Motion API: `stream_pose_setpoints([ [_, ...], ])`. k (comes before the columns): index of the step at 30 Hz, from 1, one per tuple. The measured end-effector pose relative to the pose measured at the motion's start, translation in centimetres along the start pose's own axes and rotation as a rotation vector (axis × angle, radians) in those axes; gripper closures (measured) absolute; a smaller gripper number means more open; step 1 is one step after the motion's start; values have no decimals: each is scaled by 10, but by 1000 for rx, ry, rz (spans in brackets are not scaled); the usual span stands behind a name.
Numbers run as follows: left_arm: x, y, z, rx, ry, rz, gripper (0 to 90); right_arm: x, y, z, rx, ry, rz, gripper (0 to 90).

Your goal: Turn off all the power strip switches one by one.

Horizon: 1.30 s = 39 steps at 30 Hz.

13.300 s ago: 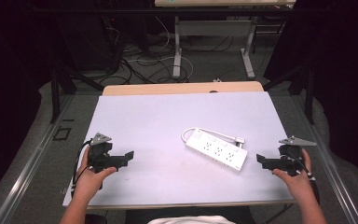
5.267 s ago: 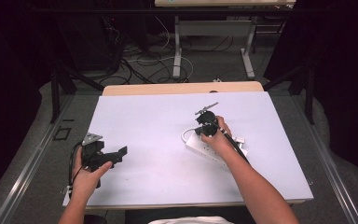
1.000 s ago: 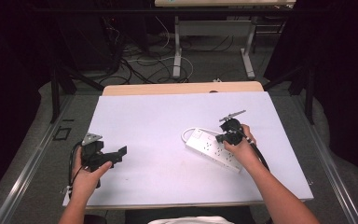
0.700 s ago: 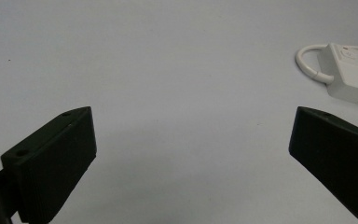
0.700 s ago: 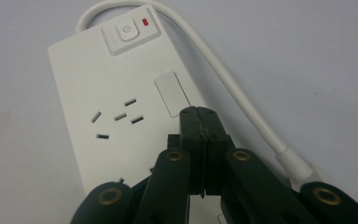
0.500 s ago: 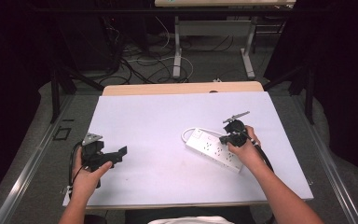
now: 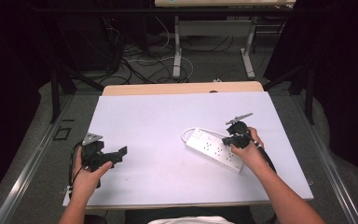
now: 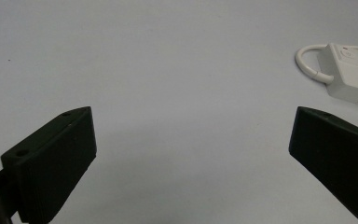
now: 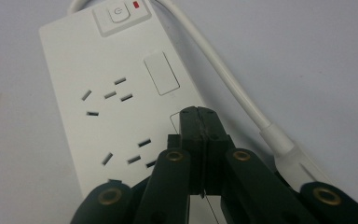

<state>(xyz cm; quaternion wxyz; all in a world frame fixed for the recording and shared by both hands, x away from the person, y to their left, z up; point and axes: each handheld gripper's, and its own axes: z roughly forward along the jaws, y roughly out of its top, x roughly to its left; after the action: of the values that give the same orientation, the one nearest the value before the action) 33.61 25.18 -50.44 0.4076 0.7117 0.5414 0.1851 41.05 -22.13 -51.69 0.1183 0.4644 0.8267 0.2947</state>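
Note:
A white power strip [image 7: 209, 148] lies slanted on the white table, right of the middle. In the right gripper view its sockets [image 9: 107, 93], power button [image 9: 117, 14] and white cable [image 9: 233, 88] show close up. My right gripper [image 7: 225, 140] hangs over the strip's near half. Its jaws are shut with nothing between them, and the tips [image 9: 199, 116] point down at the strip's top face. I cannot tell whether they touch it. My left gripper [image 7: 121, 152] is held open low over the table's left front. Its own view [image 8: 191, 135] shows the strip's end [image 8: 354, 70] far off.
The cable loops at the strip's far end [image 7: 186, 135], and its plug [image 9: 293, 158] lies beside the strip. The table's front edge [image 7: 191, 204] runs close to both forearms. A wooden board [image 7: 182, 87] borders the back. Cables and desk legs [image 7: 177, 51] stand on the floor behind.
My right gripper came in from the table's right edge and went over the power strip. During the last second it shifted only slightly. The left gripper has stayed open and still.

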Motion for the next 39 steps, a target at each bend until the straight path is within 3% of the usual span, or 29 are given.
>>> stream_pose_setpoints([
  [16, 0, 0, 0, -1, 1, -1, 7, -2, -4, -1, -4, 5, 8, 900],
  [18, 0, 0, 0, -1, 1, -1, 7, -2, -5, 1, -38, 18, 20, 900],
  [27, 0, 0, 0, -1, 0, 1, 7, -3, -5, 1, 12, 10, 10, 900],
  [35, 0, 0, -1, -1, 0, 3, 7, -6, -10, 1, -31, 39, 40, 900],
  [39, 0, 0, 0, 1, 1, 2, 7, -6, -10, 0, -20, 27, 28, 900],
])
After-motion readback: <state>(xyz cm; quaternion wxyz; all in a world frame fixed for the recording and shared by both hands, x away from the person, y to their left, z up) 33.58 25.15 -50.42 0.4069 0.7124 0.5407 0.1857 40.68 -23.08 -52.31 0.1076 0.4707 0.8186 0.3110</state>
